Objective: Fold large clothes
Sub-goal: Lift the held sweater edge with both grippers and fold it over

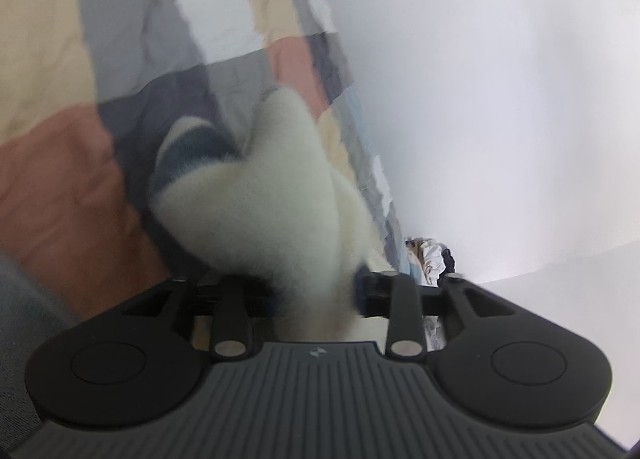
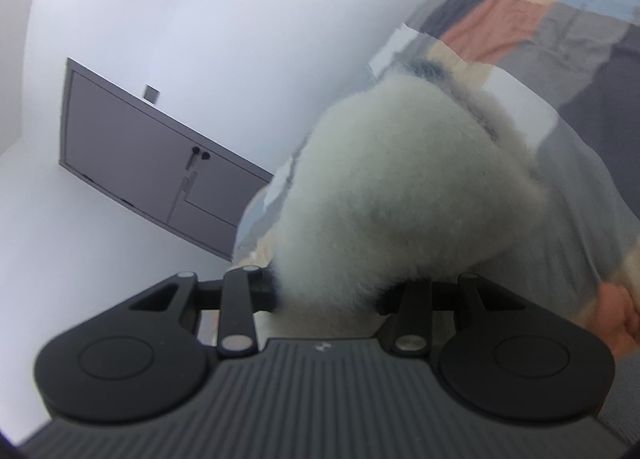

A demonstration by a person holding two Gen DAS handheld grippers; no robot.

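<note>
Here I have the left hand-held gripper and the right hand-held gripper each clamped on an edge of the fluffy cream garment, which bunches just ahead of both, above the patchwork bed, so it can be spread for folding.

L tool clamped on fluffy fabric, R tool likewise, both angled slightly down
</note>
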